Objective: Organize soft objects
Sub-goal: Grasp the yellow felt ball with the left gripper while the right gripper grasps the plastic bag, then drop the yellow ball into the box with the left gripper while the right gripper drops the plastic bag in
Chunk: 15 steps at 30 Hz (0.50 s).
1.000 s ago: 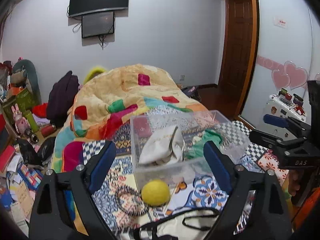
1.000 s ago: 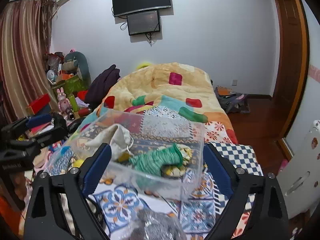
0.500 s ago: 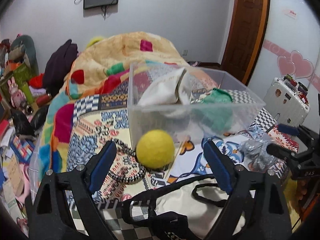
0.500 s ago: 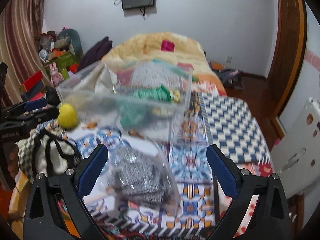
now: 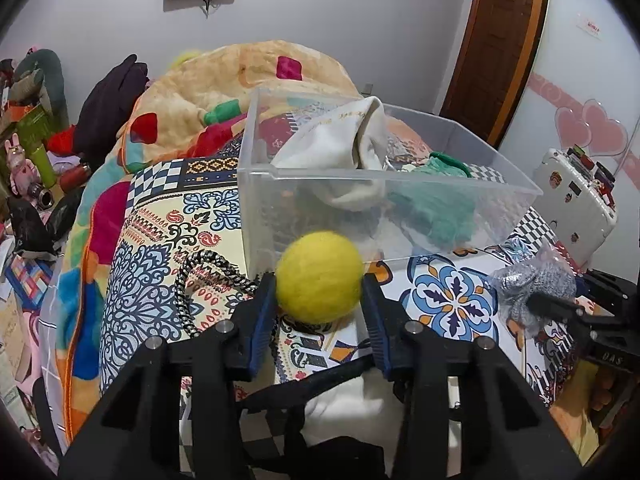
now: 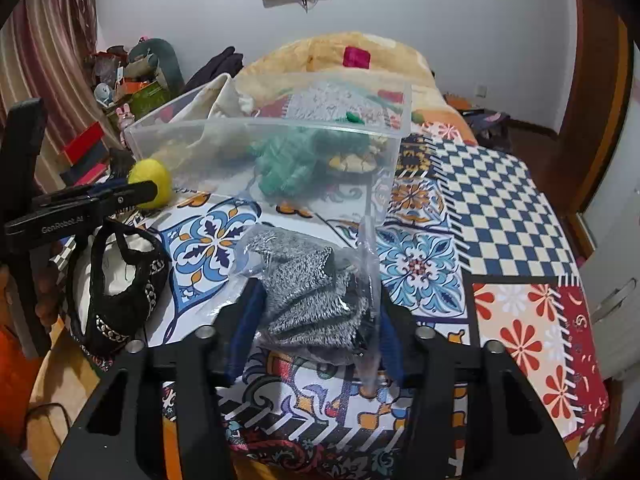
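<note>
We hold the left gripper [image 5: 319,294] with its blue-padded jaws closed on a round yellow felt ball [image 5: 319,277], directly in front of the near wall of the clear rectangular plastic bin [image 5: 360,178] that stands on the patterned patchwork bedspread [image 6: 500,208]. Our right gripper [image 6: 316,312] has its jaws closed on a clear plastic bag of grey knitted fabric [image 6: 308,296], near the bin's front wall. Inside the bin we see a crumpled white cloth [image 5: 344,152] and a bundle of green yarn [image 6: 288,164]. A black-strapped white fabric bag [image 6: 116,280] and a black-and-white braided cord [image 5: 192,280] lie on the bedspread beside the ball.
</note>
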{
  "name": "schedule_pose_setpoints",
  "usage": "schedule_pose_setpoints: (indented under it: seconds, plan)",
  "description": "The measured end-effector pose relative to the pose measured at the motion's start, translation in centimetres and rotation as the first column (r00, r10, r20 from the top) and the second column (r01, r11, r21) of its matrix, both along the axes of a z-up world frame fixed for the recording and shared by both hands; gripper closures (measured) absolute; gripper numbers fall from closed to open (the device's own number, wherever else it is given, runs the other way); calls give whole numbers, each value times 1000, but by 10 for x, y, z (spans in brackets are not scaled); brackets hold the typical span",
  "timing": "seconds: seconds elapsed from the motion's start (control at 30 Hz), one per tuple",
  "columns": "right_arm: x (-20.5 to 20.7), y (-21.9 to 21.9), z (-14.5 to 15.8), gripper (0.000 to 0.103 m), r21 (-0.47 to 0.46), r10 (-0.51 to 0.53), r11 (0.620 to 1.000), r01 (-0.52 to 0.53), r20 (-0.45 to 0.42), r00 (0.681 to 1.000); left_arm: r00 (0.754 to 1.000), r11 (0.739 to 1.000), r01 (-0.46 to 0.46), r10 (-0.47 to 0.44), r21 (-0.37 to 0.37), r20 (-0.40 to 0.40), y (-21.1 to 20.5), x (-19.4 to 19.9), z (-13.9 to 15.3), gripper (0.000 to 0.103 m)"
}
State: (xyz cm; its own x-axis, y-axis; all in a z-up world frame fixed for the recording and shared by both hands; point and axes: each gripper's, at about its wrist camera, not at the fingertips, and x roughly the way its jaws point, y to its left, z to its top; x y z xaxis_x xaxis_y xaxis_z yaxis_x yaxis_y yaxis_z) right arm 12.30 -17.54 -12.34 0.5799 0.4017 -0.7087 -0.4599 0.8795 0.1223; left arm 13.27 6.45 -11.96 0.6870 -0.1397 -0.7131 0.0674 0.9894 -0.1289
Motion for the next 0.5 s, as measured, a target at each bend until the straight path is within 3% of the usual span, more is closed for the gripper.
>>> schedule_pose_setpoints:
  seconds: [0.2,0.5]
  plan:
    - [2,-6,7,72,28,-20,999,19,24,1000,1000,1000,7,-7,-15,24,-2,-8,8,62]
    - [2,-10,37,72,65,-29,998,22,106,994,992,1000,16,-16,-5,128,-10,-23,43,62]
